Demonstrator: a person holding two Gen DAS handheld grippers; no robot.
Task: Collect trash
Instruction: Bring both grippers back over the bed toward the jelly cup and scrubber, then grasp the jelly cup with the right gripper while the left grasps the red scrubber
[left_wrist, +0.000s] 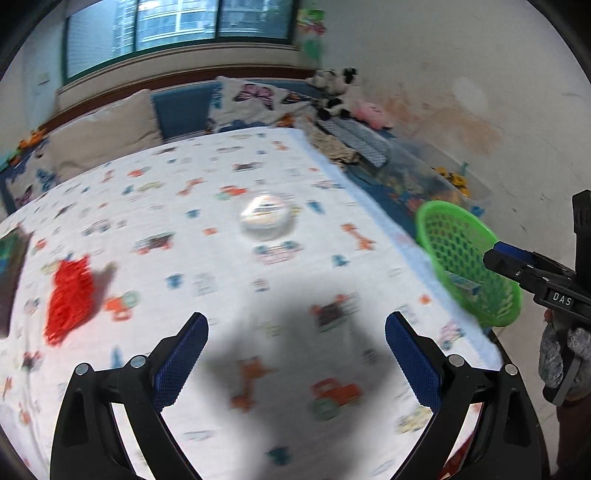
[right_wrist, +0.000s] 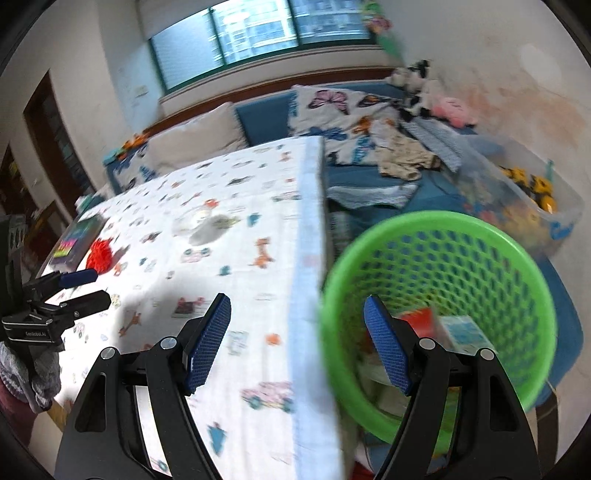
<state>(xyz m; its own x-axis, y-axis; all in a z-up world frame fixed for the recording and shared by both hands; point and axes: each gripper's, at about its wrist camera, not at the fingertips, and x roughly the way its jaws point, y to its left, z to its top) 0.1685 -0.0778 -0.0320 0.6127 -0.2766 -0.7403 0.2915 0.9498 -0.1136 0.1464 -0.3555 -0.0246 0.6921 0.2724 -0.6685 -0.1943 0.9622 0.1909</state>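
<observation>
Trash waits on the patterned cloth (left_wrist: 155, 206): a red mesh scrap (left_wrist: 70, 299) far to your left, a blurred clear wrapper (left_wrist: 266, 218) near the middle. Your left gripper (left_wrist: 295, 354) hangs wide and empty above the cloth. Off the table's right edge, your right gripper (right_wrist: 297, 343), fingers wide, hovers by the green basket (right_wrist: 439, 229) holding small boxes (right_wrist: 461, 332).

left claw (left_wrist: 295, 354): fingers spread, empty | right claw (right_wrist: 297, 343): fingers spread, empty

I saw black left gripper (left_wrist: 295, 354) & right gripper (right_wrist: 297, 341): blue ribbed pads (left_wrist: 183, 360), silver screws, grey knit gloves.
</observation>
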